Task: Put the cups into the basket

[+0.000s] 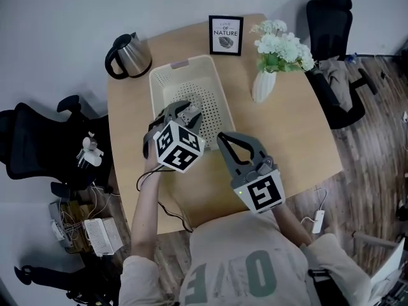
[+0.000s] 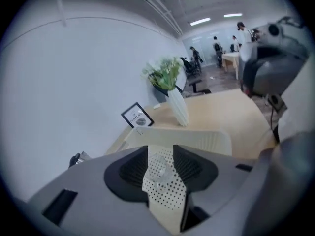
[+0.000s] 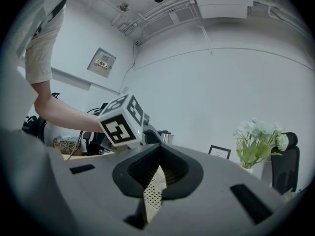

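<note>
- The cup [image 2: 159,170] was clear like glass and hard to see. It showed only in the left gripper view, and its edges were faint.
- The left gripper [image 1: 188,110] was closed on the cup and held it just over the dotted floor of the basket [image 1: 221,94].
- The right gripper [image 1: 223,136] was closed with nothing in it. Its tips met just beside the basket's front right corner.
- In the right gripper view, only a thin strip of the dotted basket showed through the jaws.
- The picture frame [image 1: 225,35] at the far edge of the table [image 1: 293,139] said "OF NATURE". The small word above that was too tiny to read.
- The shirt [image 1: 236,266] had big letters, upside down and partly cut off.
</note>
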`<state>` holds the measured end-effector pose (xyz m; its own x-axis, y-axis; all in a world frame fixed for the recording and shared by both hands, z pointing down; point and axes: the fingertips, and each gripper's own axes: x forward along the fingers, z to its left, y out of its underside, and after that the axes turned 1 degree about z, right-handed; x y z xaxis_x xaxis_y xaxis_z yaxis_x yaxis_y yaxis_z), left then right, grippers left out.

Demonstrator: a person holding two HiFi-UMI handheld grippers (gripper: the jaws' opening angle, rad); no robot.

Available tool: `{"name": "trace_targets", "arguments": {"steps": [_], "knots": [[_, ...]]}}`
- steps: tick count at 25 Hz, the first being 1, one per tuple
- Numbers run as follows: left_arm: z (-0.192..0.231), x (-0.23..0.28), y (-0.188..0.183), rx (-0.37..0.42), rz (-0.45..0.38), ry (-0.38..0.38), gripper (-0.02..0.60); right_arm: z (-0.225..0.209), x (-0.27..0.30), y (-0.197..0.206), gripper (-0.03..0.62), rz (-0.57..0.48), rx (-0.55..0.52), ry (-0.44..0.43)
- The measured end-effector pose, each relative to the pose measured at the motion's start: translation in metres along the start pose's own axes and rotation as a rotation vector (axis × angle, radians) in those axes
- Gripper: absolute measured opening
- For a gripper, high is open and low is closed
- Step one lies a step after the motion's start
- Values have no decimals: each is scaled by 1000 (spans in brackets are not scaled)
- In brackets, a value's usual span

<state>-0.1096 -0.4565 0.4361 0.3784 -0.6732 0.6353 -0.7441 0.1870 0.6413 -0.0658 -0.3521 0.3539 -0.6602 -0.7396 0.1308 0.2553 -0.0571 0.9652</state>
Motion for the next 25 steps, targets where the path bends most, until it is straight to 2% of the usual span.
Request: {"name": "trace_targets", "arguments": {"steps": [1, 4, 6, 9, 11, 13, 15, 16, 18, 20, 25], "knots": [[5, -14, -9, -49, -56, -42, 159, -1, -1, -3, -2, -10, 4, 6], [17, -56, -31, -165, -211, -193, 65, -3, -5, -12, -2, -50, 58, 18], [18, -82, -46, -218, -316, -255, 14, -5, -7, -18, -2, -73, 104, 23], [18, -119, -65, -315, -467, -307, 9, -5, -10, -27, -2, -97, 134, 29], [17, -138, -69, -433, -579, -311, 9, -4, -11, -32, -2, -114, 133, 35], [10, -151, -66, -588, -697, -260, 9, -2, -12, -36, -2, -128, 132, 33], [-2, -157, -55, -715, -771, -216, 9, 3, -13, -37, -2, -128, 126, 20], [-8, -159, -49, -749, -786, -217, 9, 6, -13, -36, -2, -124, 120, 13], [-19, -163, -40, -767, -795, -252, 9, 7, -14, -34, -2, -112, 116, 8], [-26, -167, -38, -752, -797, -283, 9, 7, -14, -31, -2, -99, 126, 5], [-32, -175, -41, -644, -773, -374, 9, 7, -12, -26, -2, -93, 170, 12]]}}
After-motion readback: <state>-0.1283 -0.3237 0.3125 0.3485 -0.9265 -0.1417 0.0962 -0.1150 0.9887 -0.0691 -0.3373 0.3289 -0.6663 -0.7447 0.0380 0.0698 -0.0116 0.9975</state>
